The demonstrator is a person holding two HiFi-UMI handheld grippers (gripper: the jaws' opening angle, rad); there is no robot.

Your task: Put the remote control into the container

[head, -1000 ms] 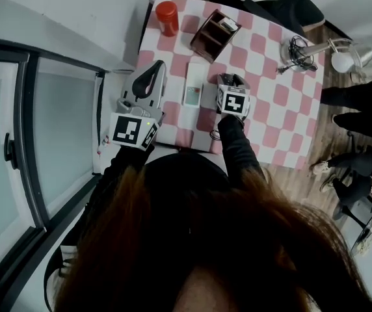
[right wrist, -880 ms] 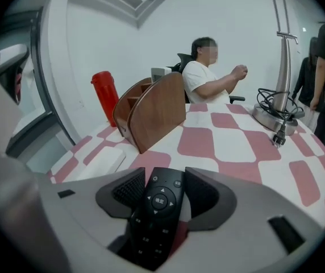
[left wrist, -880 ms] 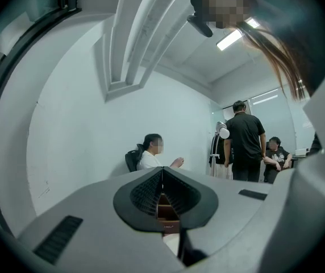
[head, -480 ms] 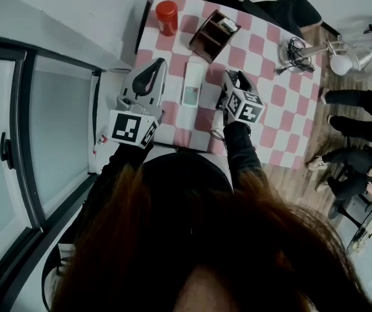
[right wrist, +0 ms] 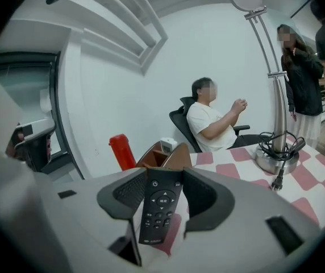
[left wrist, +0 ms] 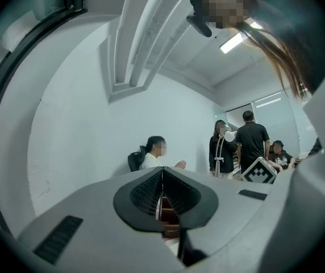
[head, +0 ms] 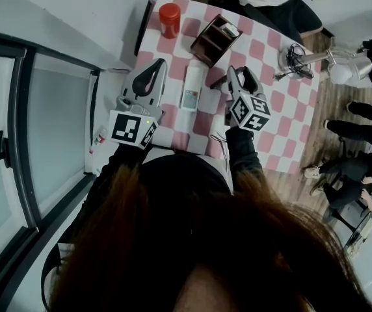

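Note:
A black remote control (right wrist: 158, 209) stands tilted between the jaws of my right gripper (right wrist: 163, 181). The jaws are closing, and both pads touch its edges. In the head view the right gripper (head: 238, 77) hovers over the checked table, and one end of the remote control (head: 218, 82) sticks out at its left. The brown wooden container (head: 216, 36) with open compartments stands just beyond it, and shows right behind the remote in the right gripper view (right wrist: 165, 155). My left gripper (head: 156, 65) rests at the table's left edge, shut and empty, its pads meeting (left wrist: 162, 178).
A white remote (head: 191, 90) lies between the grippers. A red canister (head: 169, 19) stands at the far left corner. A desk lamp (head: 309, 57) with coiled cable is at the right. A seated person (right wrist: 211, 124) is behind the table, and others stand to the right.
My right gripper has moved right and farther out toward the container, turning as it went, with the black remote in its jaws. The left gripper has stayed put.

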